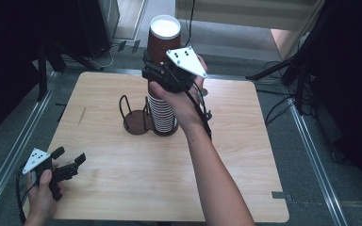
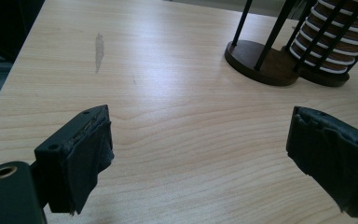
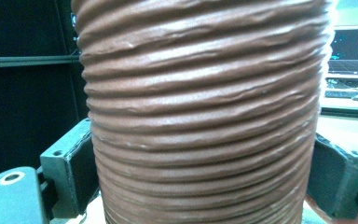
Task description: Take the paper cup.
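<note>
Lifting step: right tongs (image 1: 156, 70) pinch the ribbed brown cup (image 1: 162, 37) above the cup stack (image 1: 162, 113); left tongs (image 1: 68, 160) rest spread, well apart from the stack. Next: clear it upward.

From my remote seat I saw a square table (image 1: 122, 197) with a light wood-grain top and rounded corners. A dark brown cup holder (image 1: 139, 123) stood on it, a little far of the middle, with two round bases side by side and thin black upright rods. The left base was bare. On the right base sat a stack of cups (image 1: 162, 113), brown with white rims showing as stripes. A faint grey smudge (image 1: 81, 115) marked the wood at the left. The near half of the top carried nothing else.
</note>
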